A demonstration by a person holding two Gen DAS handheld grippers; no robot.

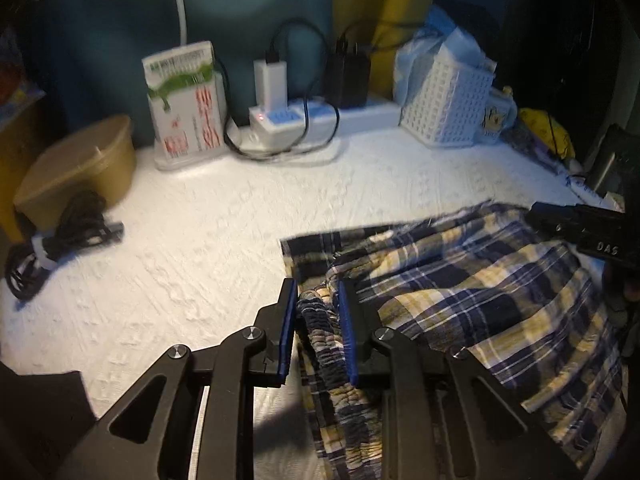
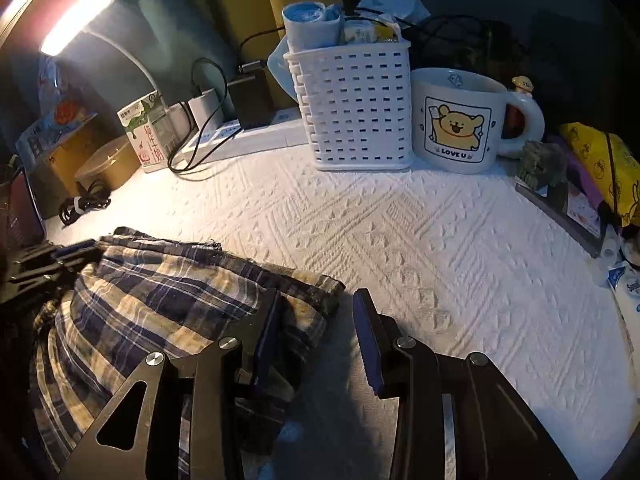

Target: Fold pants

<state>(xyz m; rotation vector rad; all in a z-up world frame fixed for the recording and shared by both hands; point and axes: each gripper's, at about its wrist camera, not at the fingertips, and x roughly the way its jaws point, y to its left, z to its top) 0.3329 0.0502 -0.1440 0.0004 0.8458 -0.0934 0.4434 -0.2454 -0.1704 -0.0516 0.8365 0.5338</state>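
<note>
Several cables [image 1: 60,240] and a basket [image 2: 352,108] ring the pants [image 1: 460,300].

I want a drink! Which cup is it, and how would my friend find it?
Look along the back of the white bumpy cloth to the white basket with holes. Right beside it stands the mug. It is the only one with a yellow bear and the words LOVE U.

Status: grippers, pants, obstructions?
Left gripper shut on pants waistband. Right gripper open at pants edge. Nothing blocking; mug, basket behind.
</note>
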